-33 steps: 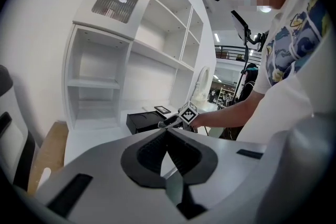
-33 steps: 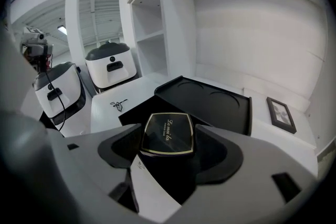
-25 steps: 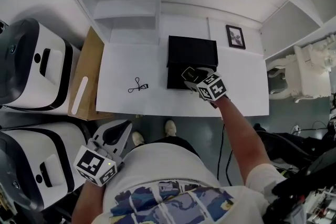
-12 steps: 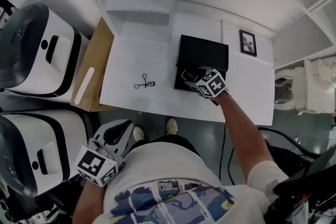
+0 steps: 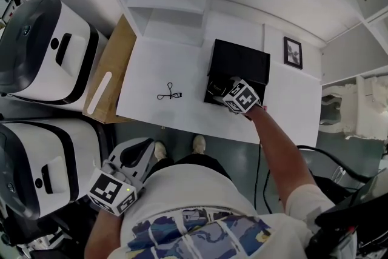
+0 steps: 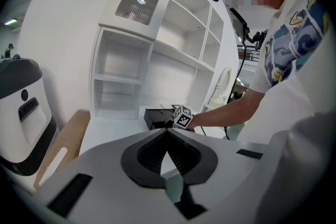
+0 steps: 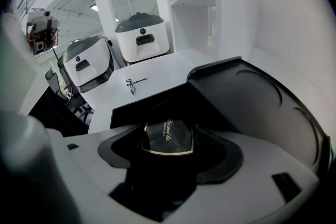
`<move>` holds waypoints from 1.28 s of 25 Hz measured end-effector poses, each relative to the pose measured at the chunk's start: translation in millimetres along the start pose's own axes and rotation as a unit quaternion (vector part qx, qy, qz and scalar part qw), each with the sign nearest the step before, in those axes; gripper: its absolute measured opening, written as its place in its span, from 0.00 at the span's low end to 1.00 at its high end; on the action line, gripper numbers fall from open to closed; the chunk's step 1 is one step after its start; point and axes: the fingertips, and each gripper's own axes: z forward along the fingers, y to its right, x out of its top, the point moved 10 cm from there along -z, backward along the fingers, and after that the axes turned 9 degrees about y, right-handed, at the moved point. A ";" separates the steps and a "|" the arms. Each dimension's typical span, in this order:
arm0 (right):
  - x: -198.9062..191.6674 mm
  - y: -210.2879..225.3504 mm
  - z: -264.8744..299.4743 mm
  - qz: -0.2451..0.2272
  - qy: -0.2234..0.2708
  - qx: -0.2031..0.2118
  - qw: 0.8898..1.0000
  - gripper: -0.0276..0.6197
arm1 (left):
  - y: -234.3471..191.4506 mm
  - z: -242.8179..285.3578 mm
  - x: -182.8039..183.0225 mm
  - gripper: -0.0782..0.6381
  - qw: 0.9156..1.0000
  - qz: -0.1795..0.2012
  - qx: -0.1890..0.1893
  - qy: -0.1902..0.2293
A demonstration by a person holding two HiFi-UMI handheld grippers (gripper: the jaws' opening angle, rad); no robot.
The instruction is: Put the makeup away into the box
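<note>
- Head view, close in: left hand-held gripper (image 5: pixel 138 151) hangs by the person's waist, jaws pressed together on nothing.
- Out on the worktop (image 5: pixel 151 67), the right hand-held gripper (image 5: pixel 219 88) clamps a black compact (image 7: pixel 168 136), held low over the open black box (image 5: pixel 239 60).
- Left of the box, well apart, an eyelash curler (image 5: pixel 170 94) lies flat.

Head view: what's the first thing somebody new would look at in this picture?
The right claw stands out, holding a black makeup compact at the open black box in the middle of the white table. Next comes the little black eyelash curler, lying alone to the box's left, and then the two big white machines beside the table.
</note>
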 end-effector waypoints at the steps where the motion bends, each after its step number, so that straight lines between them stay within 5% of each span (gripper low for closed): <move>1: 1.0 -0.5 1.4 -0.007 -0.003 0.002 1.000 0.55 | 0.2 0.5 0.0 0.13 1.000 0.000 0.001 -0.001; 11: 2.4 -4.4 2.4 -0.034 -0.012 0.001 0.999 0.55 | 3.3 4.1 -0.3 0.13 1.000 -0.001 -0.002 -0.005; 32: -10.0 1.7 -15.4 0.030 0.024 -0.004 0.999 0.55 | 0.4 7.2 -0.3 0.13 1.000 0.000 -0.025 -0.008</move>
